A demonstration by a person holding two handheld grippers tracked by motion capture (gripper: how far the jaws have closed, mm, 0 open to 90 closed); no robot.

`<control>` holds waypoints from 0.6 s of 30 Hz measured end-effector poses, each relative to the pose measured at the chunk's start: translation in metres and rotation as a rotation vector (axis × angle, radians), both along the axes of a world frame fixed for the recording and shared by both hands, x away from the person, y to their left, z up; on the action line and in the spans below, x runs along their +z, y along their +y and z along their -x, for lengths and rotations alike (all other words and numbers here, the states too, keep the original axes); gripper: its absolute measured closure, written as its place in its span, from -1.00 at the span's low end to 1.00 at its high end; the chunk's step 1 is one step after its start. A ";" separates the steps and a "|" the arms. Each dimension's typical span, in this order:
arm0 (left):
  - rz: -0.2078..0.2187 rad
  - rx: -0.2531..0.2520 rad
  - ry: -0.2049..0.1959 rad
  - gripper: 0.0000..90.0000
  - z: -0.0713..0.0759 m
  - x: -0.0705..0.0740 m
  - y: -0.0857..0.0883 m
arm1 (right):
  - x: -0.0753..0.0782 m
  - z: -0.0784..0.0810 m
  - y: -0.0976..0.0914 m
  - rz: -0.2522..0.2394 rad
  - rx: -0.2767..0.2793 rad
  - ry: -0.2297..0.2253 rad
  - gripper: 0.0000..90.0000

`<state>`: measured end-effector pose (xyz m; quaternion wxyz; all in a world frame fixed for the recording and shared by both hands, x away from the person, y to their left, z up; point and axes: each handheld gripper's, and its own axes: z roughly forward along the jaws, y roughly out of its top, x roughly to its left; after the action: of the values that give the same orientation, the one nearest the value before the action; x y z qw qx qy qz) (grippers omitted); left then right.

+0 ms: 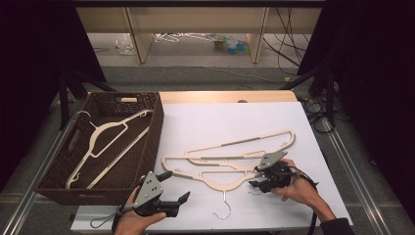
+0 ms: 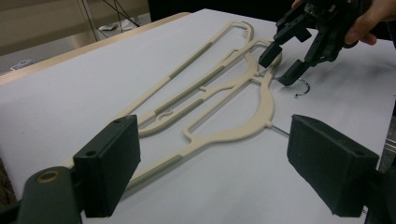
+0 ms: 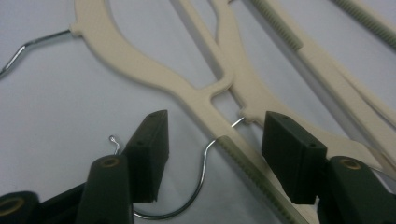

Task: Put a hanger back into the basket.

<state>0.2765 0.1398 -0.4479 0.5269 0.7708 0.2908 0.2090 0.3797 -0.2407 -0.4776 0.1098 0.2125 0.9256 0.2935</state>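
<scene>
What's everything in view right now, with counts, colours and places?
Hangers on the sheet: three as far as I can tell, cream with wire hooks, overlapping at the middle of the table.
Hangers in the basket: two, cream, lying across the bottom.
Basket: one, dark brown wicker, left end of the table.
Sheet: one, white, covering the tabletop.
Left gripper: black, jaws open, near front edge, holding nothing.
Right gripper: black, jaws part open astride a hanger's arm and wire hook, not clamped.

Brown wicker basket (image 1: pixel 155 128) on bench (image 1: pixel 274 95) left side, w/ cream hanger (image 1: pixel 105 134) lying inside. White sheet (image 1: pixel 235 122) covers bench top. Beyond bench: wooden frame legs (image 1: pixel 137 39), cables (image 1: pixel 286 44), bits of clutter on floor (image 1: pixel 230 45).
</scene>
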 end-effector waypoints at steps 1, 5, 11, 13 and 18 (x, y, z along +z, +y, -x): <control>0.000 -0.001 -0.001 -0.62 0.000 0.000 0.000 | 0.000 -0.001 0.001 0.001 0.003 0.003 -0.05; -0.016 -0.006 -0.002 -0.61 0.000 0.000 -0.001 | 0.003 -0.005 0.002 0.019 0.048 0.026 0.24; -0.028 -0.006 -0.002 -0.60 -0.001 0.000 0.001 | 0.008 0.000 0.003 0.088 0.119 0.012 0.50; -0.023 -0.005 -0.001 -0.60 -0.001 0.000 0.001 | 0.009 0.004 0.007 0.116 0.169 0.002 0.51; -0.021 -0.013 0.007 -0.60 -0.001 -0.001 -0.001 | 0.009 0.001 0.008 0.108 0.178 0.007 0.48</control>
<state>0.2774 0.1387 -0.4493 0.5190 0.7789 0.2856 0.2059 0.3790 -0.2325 -0.4685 0.0914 0.1244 0.9556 0.2510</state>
